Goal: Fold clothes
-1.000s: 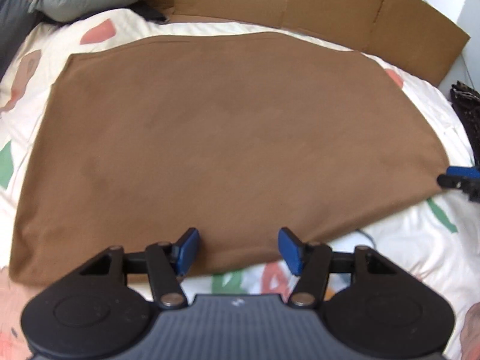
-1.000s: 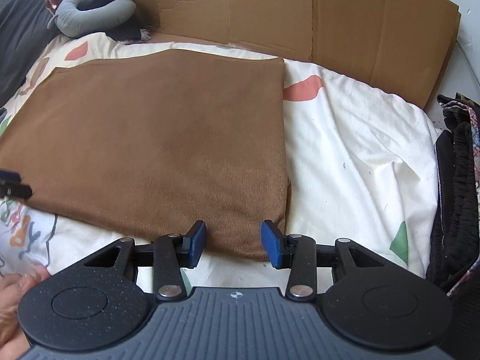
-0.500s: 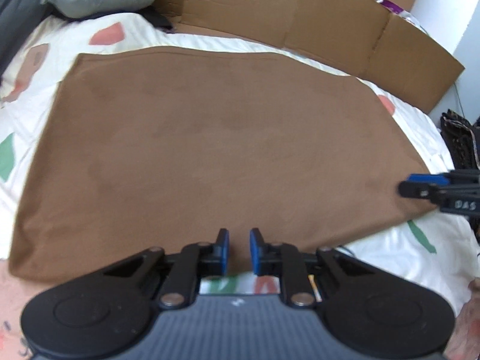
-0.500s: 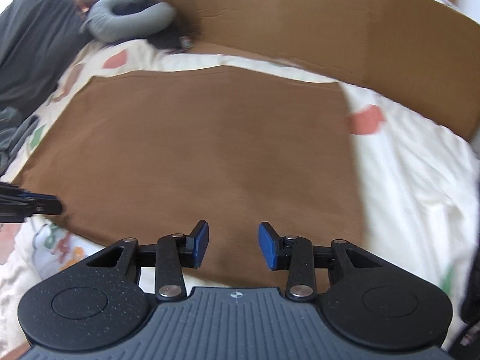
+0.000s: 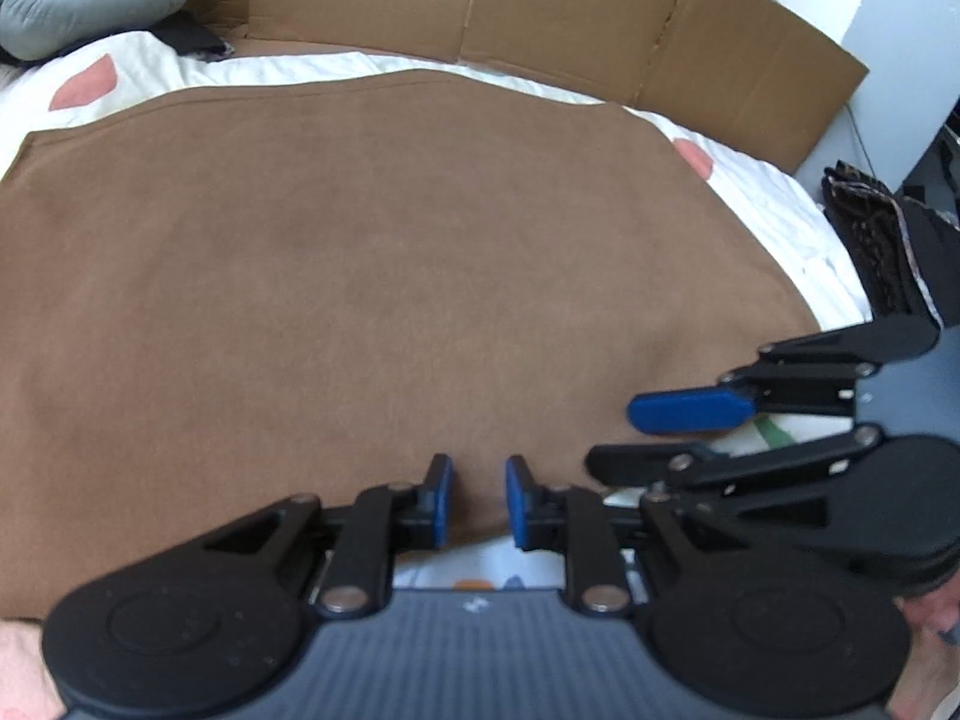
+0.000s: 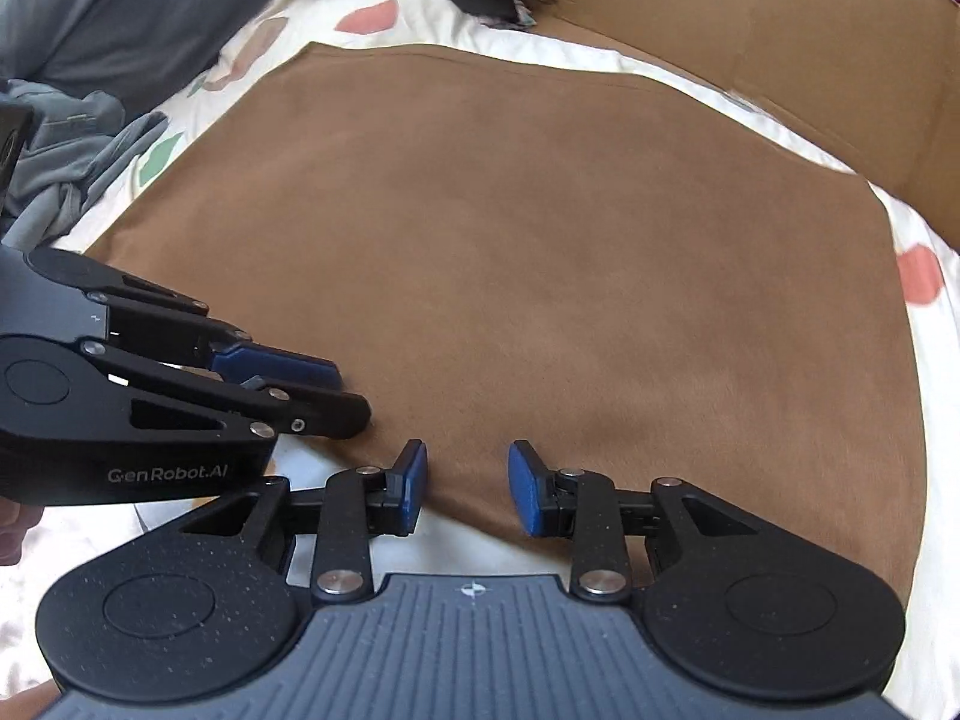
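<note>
A brown garment (image 5: 384, 276) is spread flat on a bed sheet (image 6: 933, 360); its near hem lies between the opening left gripper (image 5: 477, 501) and within the parted right gripper (image 6: 467, 489), neither clamped.

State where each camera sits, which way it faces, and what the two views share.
Left wrist: on the left gripper, looking down across the brown cloth towards the cardboard; its jaws are opening, cloth edge between them; right gripper shows at the right.
Right wrist: on the right gripper, same downward slant; open jaws astride the cloth edge; left gripper shows at the left.
Shared: cloth, cardboard, each other's gripper.
</note>
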Motion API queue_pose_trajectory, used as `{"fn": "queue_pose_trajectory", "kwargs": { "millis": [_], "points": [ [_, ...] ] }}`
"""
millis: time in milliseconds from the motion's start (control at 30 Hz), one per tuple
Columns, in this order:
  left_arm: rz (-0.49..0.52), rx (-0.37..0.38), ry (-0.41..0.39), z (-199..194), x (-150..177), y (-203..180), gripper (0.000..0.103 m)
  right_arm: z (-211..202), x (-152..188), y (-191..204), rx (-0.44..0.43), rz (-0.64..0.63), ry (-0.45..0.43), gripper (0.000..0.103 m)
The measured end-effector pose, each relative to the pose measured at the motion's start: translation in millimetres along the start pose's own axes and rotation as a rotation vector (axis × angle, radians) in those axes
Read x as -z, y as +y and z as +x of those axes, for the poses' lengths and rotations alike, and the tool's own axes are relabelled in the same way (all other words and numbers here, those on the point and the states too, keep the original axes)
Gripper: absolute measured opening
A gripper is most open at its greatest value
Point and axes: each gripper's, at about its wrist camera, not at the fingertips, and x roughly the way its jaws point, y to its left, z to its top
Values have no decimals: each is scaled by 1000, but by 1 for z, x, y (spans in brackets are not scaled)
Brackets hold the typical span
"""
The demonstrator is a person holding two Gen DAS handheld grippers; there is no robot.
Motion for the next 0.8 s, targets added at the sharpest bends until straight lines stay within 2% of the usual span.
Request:
{"fn": "queue_pose_trajectory", "kwargs": {
  "millis": [200,300,367,500,667,800],
  "points": [
    [-69,-31,-12,-14,7,22,22,-16,13,-26,54,110,-42,37],
    [-131,-81,-35,-28,12,42,23,-23,19,-37,97,140,-58,37],
    [-180,-128,-53,-38,16,57,30,-25,22,-45,115,168,-58,37],
    [-252,-192,-43,-48,29,86,31,-27,30,-56,145,203,-46,37],
    [-304,-253,-32,-61,47,113,31,-32,36,-65,164,254,-39,37],
    [-397,-302,-40,-82,64,134,33,-41,30,-66,150,250,-60,37]
  ]
}}
